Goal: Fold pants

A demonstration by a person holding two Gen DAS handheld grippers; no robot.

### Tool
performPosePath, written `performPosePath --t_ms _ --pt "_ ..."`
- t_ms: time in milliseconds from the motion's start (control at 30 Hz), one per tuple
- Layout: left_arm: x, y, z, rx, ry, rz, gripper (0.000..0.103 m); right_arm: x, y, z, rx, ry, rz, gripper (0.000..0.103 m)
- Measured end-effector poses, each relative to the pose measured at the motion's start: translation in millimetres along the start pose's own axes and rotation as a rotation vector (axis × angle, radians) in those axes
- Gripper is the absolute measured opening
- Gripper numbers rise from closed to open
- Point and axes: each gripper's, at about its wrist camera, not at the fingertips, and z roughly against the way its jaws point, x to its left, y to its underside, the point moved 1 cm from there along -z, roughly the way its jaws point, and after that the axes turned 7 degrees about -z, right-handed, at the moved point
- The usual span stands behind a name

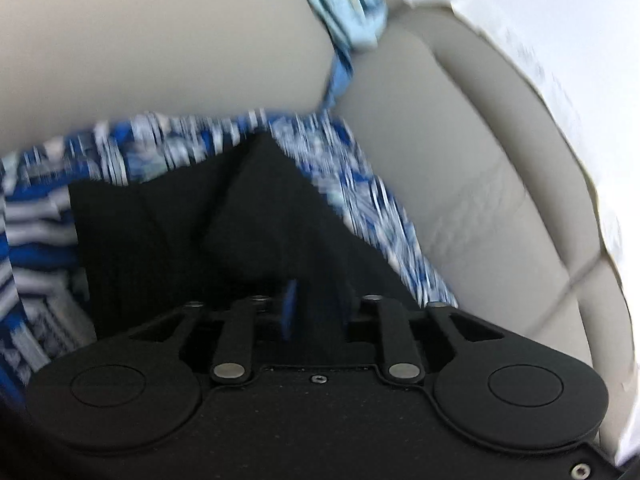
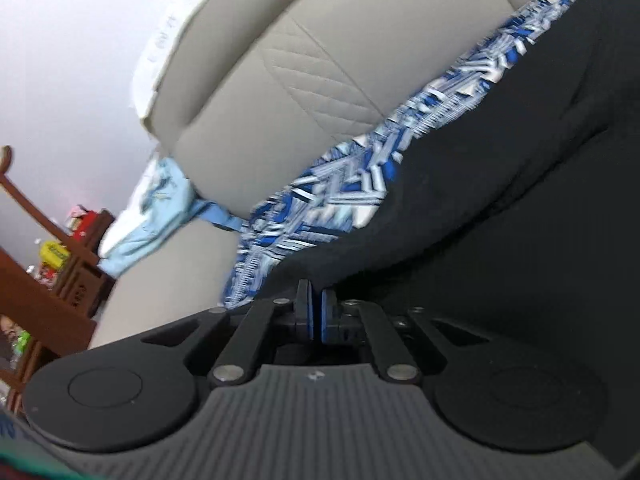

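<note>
Black pants [image 1: 240, 220] lie on a blue-and-white patterned cloth [image 1: 360, 184] spread over a beige sofa [image 1: 160, 40]. My left gripper [image 1: 320, 300] hovers low over the pants with its jaws apart. One blue pad [image 1: 290, 308] shows bare and the other finger is dark against the fabric. In the right wrist view the pants [image 2: 520, 180] fill the right side, over the patterned cloth [image 2: 340, 192]. My right gripper [image 2: 316, 300] has its blue pads together, and the edge of the pants runs into its tips.
The sofa's quilted back cushions [image 2: 300, 60] rise behind the cloth. A light blue cloth [image 2: 160, 200] is tucked between cushions, also visible from the left [image 1: 352, 12]. Brown wooden furniture [image 2: 48, 280] holding small colourful items stands beyond the sofa's end. A white wall lies behind.
</note>
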Motion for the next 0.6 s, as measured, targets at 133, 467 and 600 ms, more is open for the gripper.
performPosePath --t_ms 133,467,600 --pt "1.9 16.8 -10.6 0.121 0.146 0.069 0.048 14.2 -7.0 4.7 -0.002 -0.046 0.007 0.006" --pt "-6.1 23.7 -36.3 0.081 0.194 0.167 0.065 19.8 -7.8 21.6 -0.002 -0.058 0.038 0.003" --pt "-4.9 15.3 -32.9 -0.012 0.092 0.136 0.043 17.7 -6.0 21.4 -0.005 -0.022 0.079 0.003"
